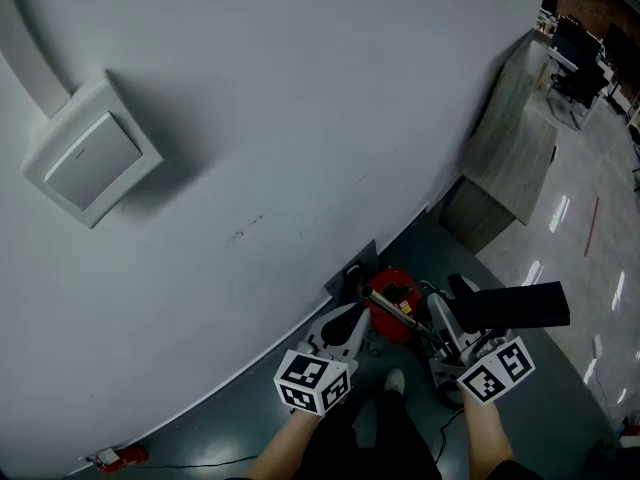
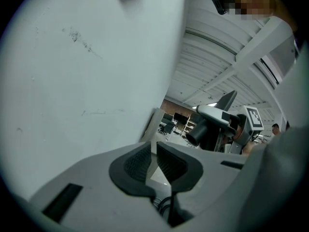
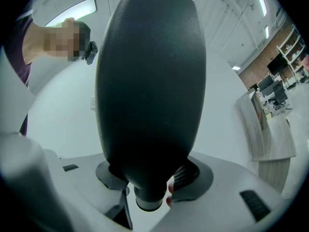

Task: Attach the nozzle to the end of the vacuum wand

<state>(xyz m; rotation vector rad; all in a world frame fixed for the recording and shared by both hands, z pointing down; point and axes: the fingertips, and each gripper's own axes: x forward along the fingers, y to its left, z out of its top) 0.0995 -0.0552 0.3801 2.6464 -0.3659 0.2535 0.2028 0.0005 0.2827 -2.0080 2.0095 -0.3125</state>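
1. Wall point(image 1: 300, 118): white and filling most of the head view. It is carrying a square panel point(image 1: 90, 163) at upper left. A wooden counter point(image 1: 510, 168) is standing against it at right.
2. Vacuum body point(image 1: 393, 296): red, sitting on the dark floor at the foot of the wall, between the two grippers.
3. Nozzle point(image 1: 515, 306): a black, broad, flat head, hanging off the floor at right, just beside the vacuum body. In the right gripper view it is filling the frame, with its round collar point(image 3: 147, 199) pointing back at the camera.
   - Judgement: hard, smooth plastic, probably light and stiff, slippery on the broad faces.
   - The narrow neck is the place to hold it, so the head is not swinging.
4. Wand point(image 1: 402, 314): a slim metallic tube lying across the vacuum body; I am taking it for the wand.
   - Its free end is too small to make out.
   - Judgement: rigid, and likely needing a hold close to the end for the push-fit.
5. Right gripper point(image 1: 452, 320): jaws standing wide, clamping the nozzle at its neck.
6. Left gripper point(image 1: 352, 320): jaws drawn to a narrow slit with nothing in it, hanging near the wand. Whether it is touching the wand, I cannot tell.
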